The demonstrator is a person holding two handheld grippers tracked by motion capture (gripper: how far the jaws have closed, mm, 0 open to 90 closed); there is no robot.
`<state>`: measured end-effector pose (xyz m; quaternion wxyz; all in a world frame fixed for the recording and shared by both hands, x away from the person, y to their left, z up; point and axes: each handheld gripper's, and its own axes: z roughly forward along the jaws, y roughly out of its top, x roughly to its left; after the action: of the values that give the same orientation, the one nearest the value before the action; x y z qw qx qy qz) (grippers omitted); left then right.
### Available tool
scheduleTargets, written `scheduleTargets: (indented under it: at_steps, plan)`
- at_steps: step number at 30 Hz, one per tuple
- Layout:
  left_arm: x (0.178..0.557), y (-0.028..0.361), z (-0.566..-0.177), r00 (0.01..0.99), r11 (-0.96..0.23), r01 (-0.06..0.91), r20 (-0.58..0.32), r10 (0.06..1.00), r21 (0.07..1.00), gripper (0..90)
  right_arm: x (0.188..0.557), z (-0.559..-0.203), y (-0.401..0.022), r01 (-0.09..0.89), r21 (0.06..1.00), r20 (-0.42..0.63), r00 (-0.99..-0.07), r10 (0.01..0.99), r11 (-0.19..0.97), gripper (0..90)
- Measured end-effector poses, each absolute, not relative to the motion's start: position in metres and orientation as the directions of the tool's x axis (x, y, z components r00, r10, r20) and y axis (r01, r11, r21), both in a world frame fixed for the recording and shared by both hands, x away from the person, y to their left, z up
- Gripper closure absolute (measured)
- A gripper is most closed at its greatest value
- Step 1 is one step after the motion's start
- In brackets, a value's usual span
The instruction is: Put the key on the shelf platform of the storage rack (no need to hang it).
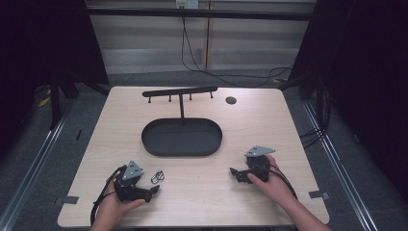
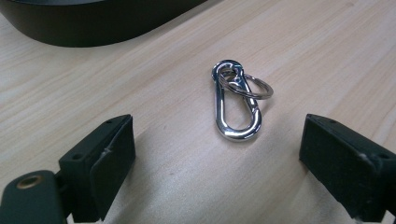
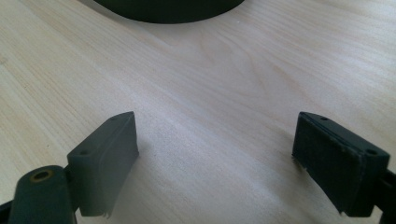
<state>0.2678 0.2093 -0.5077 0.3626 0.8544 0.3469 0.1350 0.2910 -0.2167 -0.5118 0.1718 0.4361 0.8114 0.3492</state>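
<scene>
The carabiner (image 2: 236,105), a shiny metal snap hook with 1 small key ring (image 2: 251,87) looped through its top end, lies flat on the bare wooden surface (image 1: 202,192), free of any grip. In the left gripper view it sits just above centre frame, ahead of the left tongs (image 2: 217,161) and a little toward the right-hand jaw. Its long axis runs nearly straight up and down the frame, so it points along the reach of the tongs and not across the gap. Closing on it from here would likely squeeze its 2 long sides, once the tongs come forward over it.

The left tongs stand wide, with nothing between them. In the high view the carabiner (image 1: 157,176) lies at lower left, just right of and slightly above the left tongs (image 1: 155,189), below the black oval tray (image 1: 146,139).

The right tongs (image 1: 233,172) also stand wide and hold nothing, resting at lower right, well apart from the carabiner. The left hand (image 1: 115,204) is plainly the nearer one, so the pickup looks like its job.
</scene>
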Motion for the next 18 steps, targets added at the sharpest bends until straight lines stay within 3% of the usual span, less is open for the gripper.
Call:
scheduleTargets:
  at_steps: [3, 6, 14, 18]
  plan:
    - [0.267, 0.209, -0.507, 0.720, -0.495, 0.496, -0.019, 0.694, 0.714, 10.7, 0.291, -0.512, -0.217, 0.588, 0.717, 0.026, -0.560, 0.828, 0.376, 13.7]
    - [0.267, 0.207, -0.502, 0.721, -0.513, 0.517, -0.026, 0.692, 0.685, 19.2, 0.291, -0.512, -0.217, 0.588, 0.717, 0.026, -0.560, 0.828, 0.375, 13.7]
    - [0.271, 0.204, -0.485, 0.708, -0.541, 0.583, -0.052, 0.705, 0.606, 26.7, 0.291, -0.512, -0.217, 0.588, 0.716, 0.026, -0.561, 0.828, 0.376, 13.7]
    - [0.275, 0.202, -0.477, 0.725, -0.575, 0.597, -0.069, 0.685, 0.560, 35.1, 0.291, -0.512, -0.217, 0.588, 0.716, 0.026, -0.560, 0.828, 0.375, 13.7]
